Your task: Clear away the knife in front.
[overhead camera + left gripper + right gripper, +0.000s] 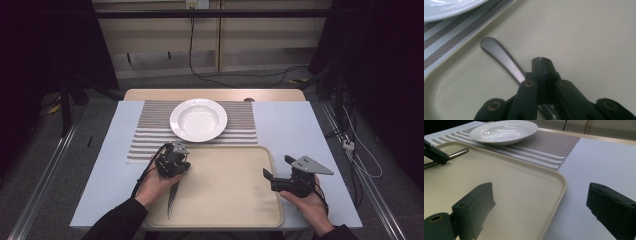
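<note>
A metal knife (172, 199) lies on the left part of a beige tray (227, 192), blade toward me. My left gripper (172, 161) sits over its handle. In the left gripper view that gripper (540, 60) has its jaws pressed flat together, and the knife handle (499, 55) runs out from under them, not between them. My right gripper (278, 167) is open by the tray's right rim; in its own view the right gripper (541, 207) holds nothing, one jaw over the tray (511, 182), the other over the table.
A white plate (198, 119) rests on a striped placemat (150, 135) just beyond the tray. The pale table top (292, 127) lies bare to the right of the mat. Cables cross the floor behind the table.
</note>
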`<state>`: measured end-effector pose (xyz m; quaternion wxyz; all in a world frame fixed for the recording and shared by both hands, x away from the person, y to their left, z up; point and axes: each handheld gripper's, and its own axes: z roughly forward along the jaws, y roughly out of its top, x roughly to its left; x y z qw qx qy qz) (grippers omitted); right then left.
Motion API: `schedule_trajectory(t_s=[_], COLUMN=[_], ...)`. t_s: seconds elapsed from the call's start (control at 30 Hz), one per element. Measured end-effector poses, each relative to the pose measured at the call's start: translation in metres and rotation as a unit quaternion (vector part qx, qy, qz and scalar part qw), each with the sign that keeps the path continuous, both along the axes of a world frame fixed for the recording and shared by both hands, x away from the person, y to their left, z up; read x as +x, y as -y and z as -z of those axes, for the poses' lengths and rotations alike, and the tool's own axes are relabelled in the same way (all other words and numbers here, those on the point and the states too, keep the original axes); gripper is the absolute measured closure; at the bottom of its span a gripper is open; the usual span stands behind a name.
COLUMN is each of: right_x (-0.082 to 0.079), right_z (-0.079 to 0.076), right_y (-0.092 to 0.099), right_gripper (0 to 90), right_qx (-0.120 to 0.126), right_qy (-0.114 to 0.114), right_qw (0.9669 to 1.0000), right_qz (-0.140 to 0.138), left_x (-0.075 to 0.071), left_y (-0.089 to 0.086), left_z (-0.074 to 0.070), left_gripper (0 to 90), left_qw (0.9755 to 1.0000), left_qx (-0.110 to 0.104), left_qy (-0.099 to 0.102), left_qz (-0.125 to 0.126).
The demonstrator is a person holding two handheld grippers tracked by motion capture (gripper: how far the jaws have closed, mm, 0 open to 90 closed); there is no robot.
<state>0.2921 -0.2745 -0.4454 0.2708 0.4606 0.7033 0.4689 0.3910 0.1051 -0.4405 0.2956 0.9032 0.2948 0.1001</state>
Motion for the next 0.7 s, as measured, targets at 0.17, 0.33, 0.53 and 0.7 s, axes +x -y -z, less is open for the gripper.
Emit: schedule_trajectory(t_s=[0.17, 0.33, 0.53, 0.7], right_x=[0.0, 0.0, 0.0, 0.0], right_z=[0.0, 0.0, 0.0, 0.0], right_y=[0.0, 0.0, -0.001, -0.001], right_gripper=[7.2, 7.2, 7.2, 7.2], right_qx=[0.0, 0.0, 0.001, 0.002], right_qy=[0.0, 0.0, -0.001, -0.002], right_qw=[1.0, 1.0, 1.0, 1.0], right_qz=[-0.001, -0.002, -0.002, -0.001], left_x=[0.0, 0.0, 0.0, -0.001], left_y=[-0.005, -0.008, -0.014, -0.016], left_z=[0.0, -0.001, -0.001, -0.002], left_gripper=[90.0, 90.0, 90.0, 90.0], left_qw=[1.0, 0.9999, 0.9997, 0.9997], left_qx=[0.001, 0.0, -0.002, 0.002], left_qy=[-0.003, -0.009, -0.013, -0.014], left_qz=[-0.008, -0.014, -0.019, -0.018])
